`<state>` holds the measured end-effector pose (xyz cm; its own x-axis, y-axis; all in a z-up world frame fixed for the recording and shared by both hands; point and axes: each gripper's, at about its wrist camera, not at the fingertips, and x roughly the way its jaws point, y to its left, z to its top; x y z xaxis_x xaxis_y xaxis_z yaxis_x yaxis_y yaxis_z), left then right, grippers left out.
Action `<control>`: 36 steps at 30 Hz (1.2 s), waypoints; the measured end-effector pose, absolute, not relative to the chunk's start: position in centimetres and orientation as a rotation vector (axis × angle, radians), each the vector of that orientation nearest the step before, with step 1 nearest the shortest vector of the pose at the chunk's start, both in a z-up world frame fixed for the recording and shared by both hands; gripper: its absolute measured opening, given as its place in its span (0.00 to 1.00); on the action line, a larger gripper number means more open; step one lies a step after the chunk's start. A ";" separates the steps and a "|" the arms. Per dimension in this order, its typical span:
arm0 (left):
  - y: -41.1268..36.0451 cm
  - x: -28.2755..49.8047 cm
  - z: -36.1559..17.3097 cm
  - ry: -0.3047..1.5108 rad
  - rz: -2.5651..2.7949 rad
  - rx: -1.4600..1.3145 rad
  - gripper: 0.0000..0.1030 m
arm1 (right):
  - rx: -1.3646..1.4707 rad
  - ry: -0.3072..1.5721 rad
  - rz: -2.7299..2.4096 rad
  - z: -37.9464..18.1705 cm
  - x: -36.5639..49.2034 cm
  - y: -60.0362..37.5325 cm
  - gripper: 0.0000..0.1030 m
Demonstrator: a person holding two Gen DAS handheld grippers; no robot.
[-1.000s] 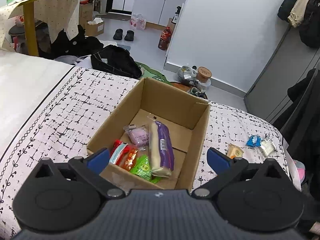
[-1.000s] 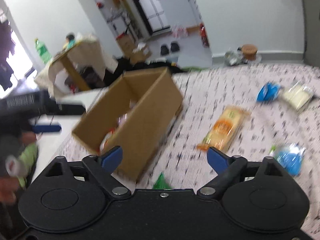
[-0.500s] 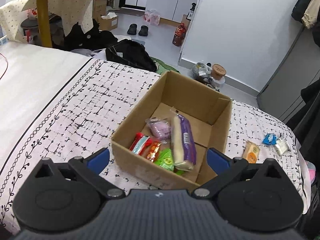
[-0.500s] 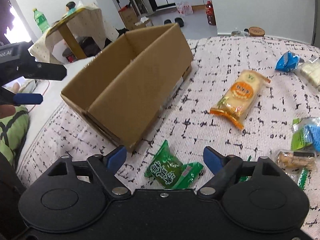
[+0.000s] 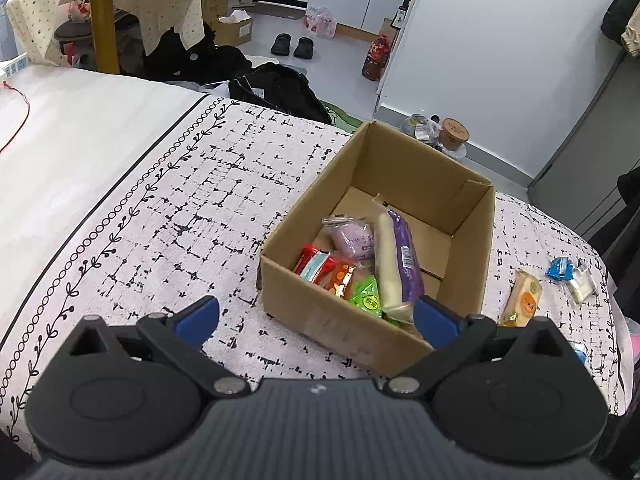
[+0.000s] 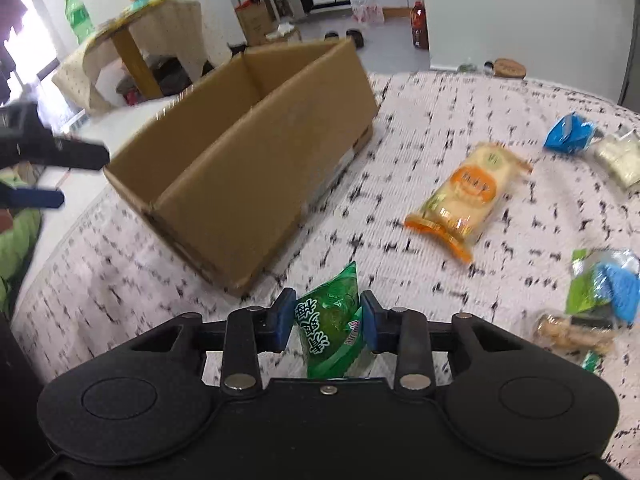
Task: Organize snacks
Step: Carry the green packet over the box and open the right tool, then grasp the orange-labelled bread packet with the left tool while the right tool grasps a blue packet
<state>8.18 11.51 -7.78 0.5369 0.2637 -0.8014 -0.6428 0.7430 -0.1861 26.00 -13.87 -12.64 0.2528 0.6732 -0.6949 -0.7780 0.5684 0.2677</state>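
- Your right gripper (image 6: 326, 320) is closed on a green snack packet (image 6: 330, 322); both blue pads press on its sides and the packet stands upright between them, above the bedspread.
- Your left gripper (image 5: 316, 318) is wide open and holds nothing; it hangs in front of the near wall of the cardboard box (image 5: 340, 324).
- The box sits on a white bedspread with black marks (image 5: 180, 208). Inside lie a long purple and white packet (image 5: 396, 264), a pale purple packet (image 5: 354, 238), a red packet (image 5: 314, 266), an orange packet (image 5: 342, 278) and a green packet (image 5: 366, 296), all toward the near end.
- From your right gripper, the box corner (image 6: 240, 208) is just ahead on the left, near the held packet.
- To the right on the bedspread lie an orange bread packet (image 6: 466, 196), a blue packet (image 6: 568, 132) beside a clear white packet (image 6: 618, 160), and more wrappers (image 6: 600, 292) at the edge.
- Beyond the bed you see a grey floor with black slippers (image 5: 292, 44), a red bottle (image 5: 374, 56), black bags (image 5: 280, 88) and a wooden table under a cloth (image 5: 100, 12).
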 end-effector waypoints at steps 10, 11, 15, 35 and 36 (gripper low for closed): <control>11.8 8.1 -7.3 0.837 0.573 -0.501 1.00 | -0.044 0.726 0.996 -7.2 27.2 -14.1 0.33; 11.8 8.0 -7.2 0.836 0.575 -0.500 1.00 | -0.041 0.712 1.003 -6.7 27.2 -14.0 0.33; 12.0 7.7 -6.7 0.837 0.575 -0.487 1.00 | -0.023 0.670 1.035 -5.3 27.2 -13.2 0.33; 13.9 5.4 -4.2 0.830 0.616 -0.459 1.00 | -0.012 0.656 1.144 -3.9 26.0 -9.2 0.61; 13.8 5.5 -4.2 0.829 0.614 -0.456 1.00 | -0.006 0.658 1.126 -3.8 26.2 -9.8 0.63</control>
